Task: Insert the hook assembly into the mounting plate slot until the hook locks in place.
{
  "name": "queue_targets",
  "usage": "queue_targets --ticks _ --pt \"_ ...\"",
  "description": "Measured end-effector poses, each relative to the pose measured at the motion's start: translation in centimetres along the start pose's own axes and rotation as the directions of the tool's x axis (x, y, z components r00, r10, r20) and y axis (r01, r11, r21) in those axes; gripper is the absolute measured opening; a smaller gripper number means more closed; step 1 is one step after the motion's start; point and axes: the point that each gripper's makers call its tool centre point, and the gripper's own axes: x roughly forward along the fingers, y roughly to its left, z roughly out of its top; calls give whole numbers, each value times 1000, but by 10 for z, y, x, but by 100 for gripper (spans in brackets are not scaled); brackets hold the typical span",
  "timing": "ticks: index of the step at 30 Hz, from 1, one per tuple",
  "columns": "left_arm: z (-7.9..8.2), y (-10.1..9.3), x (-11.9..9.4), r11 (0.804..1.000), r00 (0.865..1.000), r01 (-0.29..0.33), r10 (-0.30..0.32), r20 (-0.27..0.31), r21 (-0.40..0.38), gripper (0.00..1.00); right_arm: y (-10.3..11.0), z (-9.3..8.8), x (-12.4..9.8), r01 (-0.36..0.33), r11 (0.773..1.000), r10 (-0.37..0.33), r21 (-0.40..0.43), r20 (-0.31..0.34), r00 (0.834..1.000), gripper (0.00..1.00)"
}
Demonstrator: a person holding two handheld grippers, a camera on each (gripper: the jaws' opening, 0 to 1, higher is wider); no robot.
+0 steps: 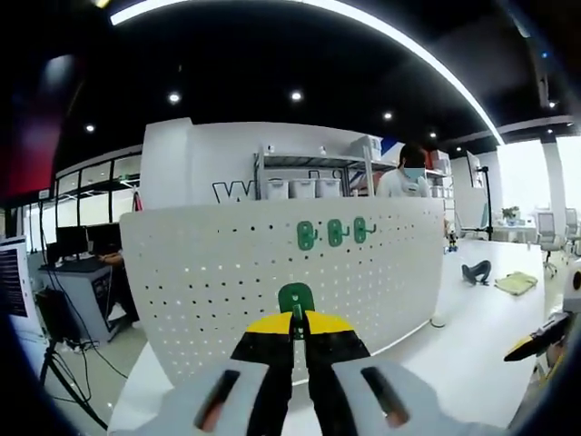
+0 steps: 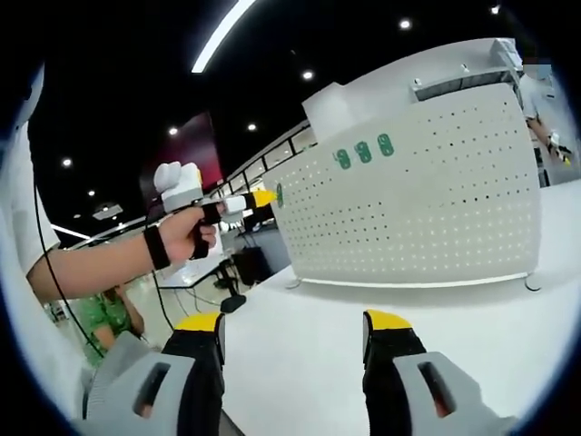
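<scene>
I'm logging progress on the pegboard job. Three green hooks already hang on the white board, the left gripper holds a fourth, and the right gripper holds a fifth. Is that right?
Not quite: the right gripper holds nothing; the right gripper view shows its jaws apart over the bare white table. The rest stands: three green hooks hang on the white board, and the left gripper is shut on a fourth hook, seen in the left gripper view.

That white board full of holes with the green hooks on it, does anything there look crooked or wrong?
Nothing stands out. The pegboard stands upright on the table, with three green hooks in a tidy row near its top. The left gripper holds a fourth hook in front of the board.
</scene>
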Motion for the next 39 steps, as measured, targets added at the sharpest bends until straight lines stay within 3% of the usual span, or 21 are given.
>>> queue_targets --ticks 10,12,17,20,29,39 --pt "6 2 14 1000 1000 5 -5 -2 14 3 -2 -3 0 8 1000 -8 22 -3 1000 62" --pt "9 3 16 1000 1000 8 -8 2 21 3 -2 -7 1 13 1000 -13 -19 -33 999 61" --pt "14 5 23 999 1000 8 -8 10 39 3 -1 -2 2 2 1000 -2 26 -1 1000 61" --pt "17 5 27 999 1000 10 -11 15 44 3 -2 -5 3 14 1000 -15 -25 -29 999 64" --pt "24 4 37 998 999 19 -21 32 63 3 -8 -1 2 49 998 -50 -45 -16 999 72" --pt "27 7 47 996 999 -12 7 50 92 3 -12 -1 2 66 997 -67 -35 -8 998 72"
